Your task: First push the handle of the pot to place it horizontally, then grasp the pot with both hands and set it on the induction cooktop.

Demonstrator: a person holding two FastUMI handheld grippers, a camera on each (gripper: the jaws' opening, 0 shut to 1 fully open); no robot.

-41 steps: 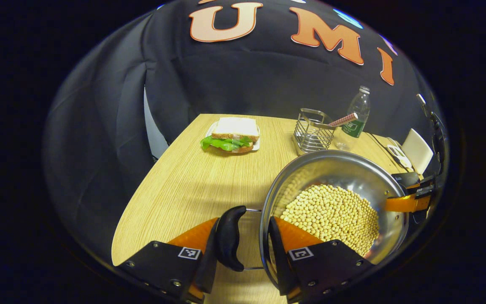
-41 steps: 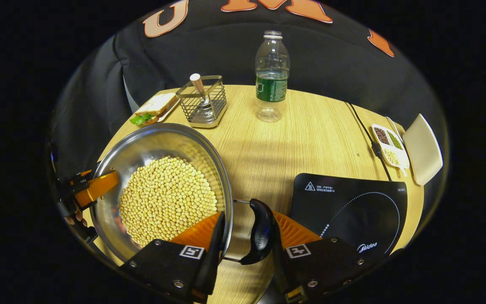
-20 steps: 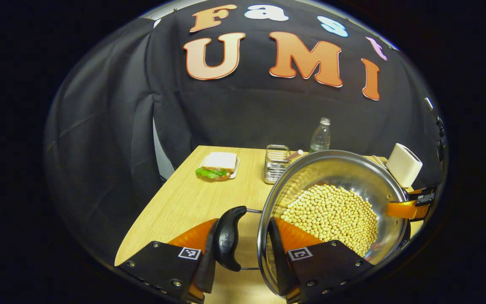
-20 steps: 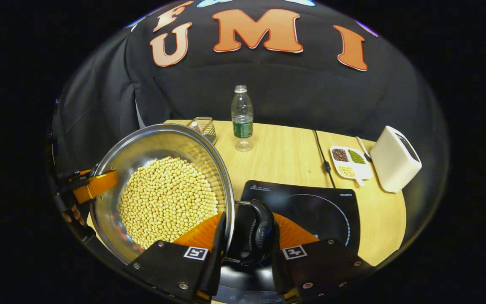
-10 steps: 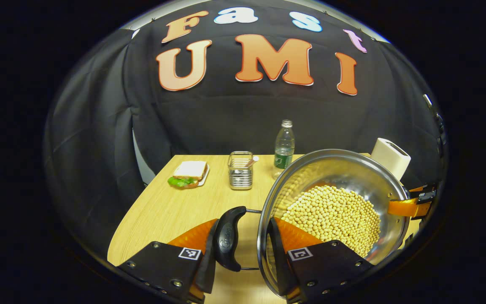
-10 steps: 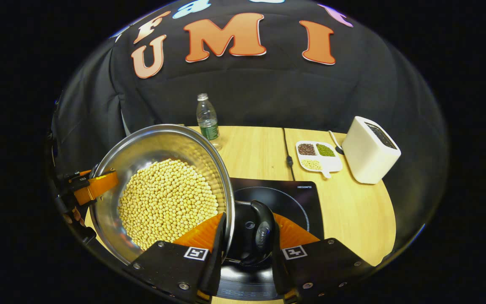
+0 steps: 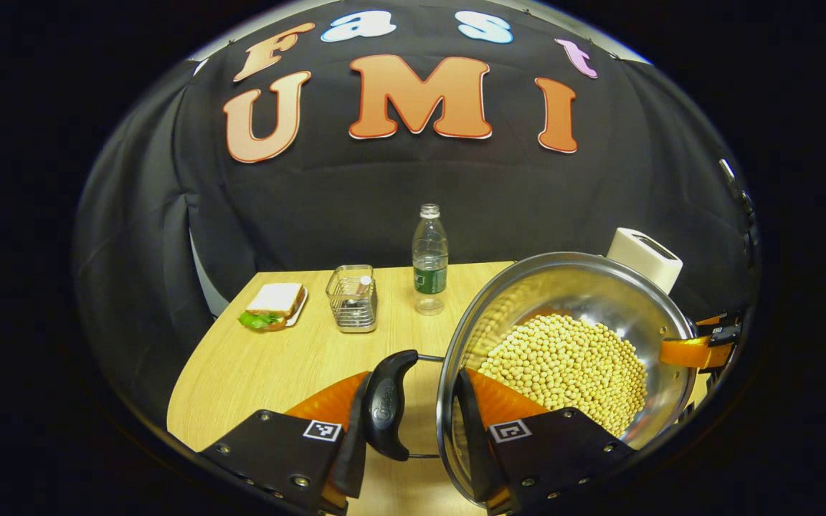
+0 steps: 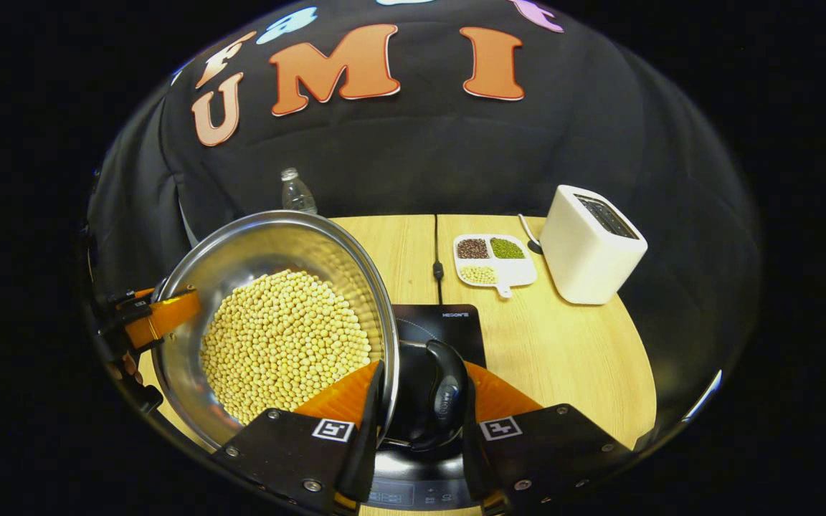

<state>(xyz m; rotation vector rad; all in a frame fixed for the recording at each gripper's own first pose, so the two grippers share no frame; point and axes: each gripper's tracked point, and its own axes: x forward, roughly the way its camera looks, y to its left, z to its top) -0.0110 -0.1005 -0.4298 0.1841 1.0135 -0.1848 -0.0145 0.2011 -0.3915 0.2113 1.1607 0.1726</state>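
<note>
The handles already lie level and the pot (image 8: 277, 322), full of yellow beans (image 8: 284, 344), is held up by both grippers, so the push and the grasp look done; what seems left is lowering it onto the cooktop (image 8: 442, 330), which sits under its right side. The left gripper (image 7: 413, 412) clamps one finger outside its handle (image 7: 384, 405) and one inside the rim; the right gripper (image 8: 416, 405) grips the opposite handle (image 8: 442, 394) and rim likewise, both pointing forward over the table (image 8: 563, 351).
</note>
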